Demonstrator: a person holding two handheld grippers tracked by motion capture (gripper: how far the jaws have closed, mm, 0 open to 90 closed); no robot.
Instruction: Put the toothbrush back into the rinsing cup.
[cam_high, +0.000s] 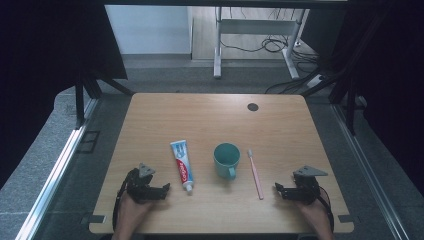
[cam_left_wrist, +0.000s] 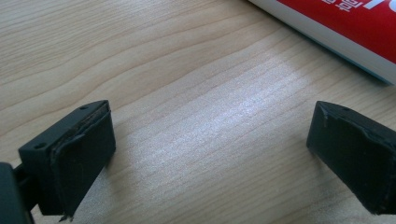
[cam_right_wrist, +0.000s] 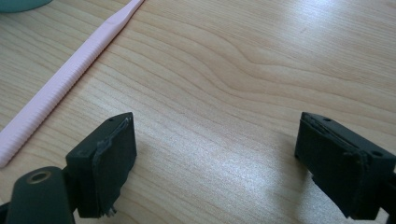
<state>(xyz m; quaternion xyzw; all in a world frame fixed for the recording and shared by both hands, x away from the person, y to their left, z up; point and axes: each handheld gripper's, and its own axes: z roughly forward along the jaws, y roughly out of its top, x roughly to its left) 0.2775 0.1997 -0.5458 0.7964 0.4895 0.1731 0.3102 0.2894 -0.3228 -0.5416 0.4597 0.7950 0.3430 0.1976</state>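
Wooden table (cam_high: 280, 125) set in a dark-curtained room, cables (cam_high: 280, 45) on the far floor.
Toothpaste (cam_high: 182, 165), cup (cam_high: 226, 160) and toothbrush (cam_high: 256, 175) lie mid-table between the left gripper (cam_high: 166, 188) and right gripper (cam_high: 276, 188), both open-jawed and holding nothing.

A teal plastic mug with 1 handle (cam_high: 226, 159) stands upright on the light wooden table (cam_high: 210, 115). A dark round grommet (cam_high: 252, 107) sits near the table's far edge.

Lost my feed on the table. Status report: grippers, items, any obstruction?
Left gripper open, empty, beside toothpaste tube. Right gripper open, empty, near pink toothbrush. Teal cup upright between them. Nothing blocks either approach.
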